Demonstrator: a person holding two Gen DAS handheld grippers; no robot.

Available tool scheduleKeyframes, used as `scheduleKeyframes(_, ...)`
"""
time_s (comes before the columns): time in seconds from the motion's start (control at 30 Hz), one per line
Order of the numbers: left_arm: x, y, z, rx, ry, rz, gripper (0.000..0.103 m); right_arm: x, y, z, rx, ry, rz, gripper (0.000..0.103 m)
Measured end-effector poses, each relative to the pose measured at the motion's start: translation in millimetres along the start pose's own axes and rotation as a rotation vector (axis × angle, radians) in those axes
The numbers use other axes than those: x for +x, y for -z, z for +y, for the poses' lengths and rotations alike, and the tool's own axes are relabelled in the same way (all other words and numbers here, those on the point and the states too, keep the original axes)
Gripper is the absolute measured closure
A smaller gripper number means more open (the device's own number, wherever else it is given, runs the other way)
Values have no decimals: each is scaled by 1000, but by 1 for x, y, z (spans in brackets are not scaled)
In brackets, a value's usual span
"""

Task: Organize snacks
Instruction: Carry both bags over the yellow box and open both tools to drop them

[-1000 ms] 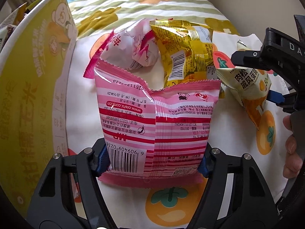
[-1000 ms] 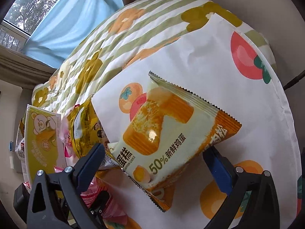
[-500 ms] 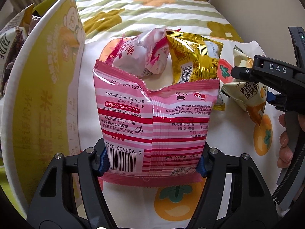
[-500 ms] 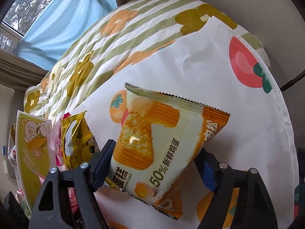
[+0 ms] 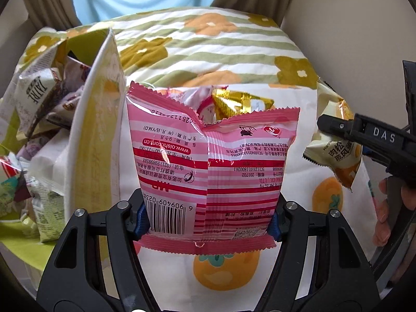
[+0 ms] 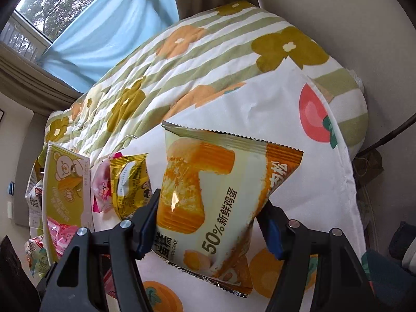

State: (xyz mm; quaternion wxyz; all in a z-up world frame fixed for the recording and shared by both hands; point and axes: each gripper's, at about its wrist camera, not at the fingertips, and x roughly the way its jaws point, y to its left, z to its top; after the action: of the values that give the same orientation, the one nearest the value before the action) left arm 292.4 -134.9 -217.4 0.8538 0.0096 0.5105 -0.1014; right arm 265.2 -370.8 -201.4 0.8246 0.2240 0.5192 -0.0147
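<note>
Left tool (image 5: 208, 223) clamps the pink packet (image 5: 210, 171) at its lower sides; long axis upright, barcode end nearest the tool. Right tool (image 6: 208, 223) is closing on the cake packet (image 6: 218, 202), held tilted above the bed. Risk: slick film slips, dropping 1 packet short of the yellow bag (image 5: 96, 135).

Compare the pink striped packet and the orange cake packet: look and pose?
The pink striped packet shows its back: barcode, fine print, centre seam. The orange cake packet shows its front: cake picture, "50%". The pink one sits square in the left claw; the orange one hangs tilted in the closing right claw. Both are sealed.
</note>
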Motion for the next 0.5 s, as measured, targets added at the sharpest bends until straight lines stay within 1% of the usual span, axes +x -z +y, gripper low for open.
scheduleKeyframes(0.1, -31, -9, 3, -12, -8, -59, 38, -24, -1, 18, -86, -36, -34, 39)
scheduleKeyframes(0.2, -61, -18, 13, -50, -25, -103, 38, -47, -1, 45, -210, -76, -72, 39)
scheduleKeyframes(0.27, -80, -24, 24, -78, -41, -130, 38, -60, -2, 65, -280, -121, -93, 40)
scheduleKeyframes(0.4, -118, -33, 55, -105, -107, -189, 38, -79, 0, 108, -385, -220, -113, 39)
scheduleKeyframes(0.5, -136, -38, 86, -122, -150, -209, 38, -89, 7, 141, -436, -287, -122, 39)
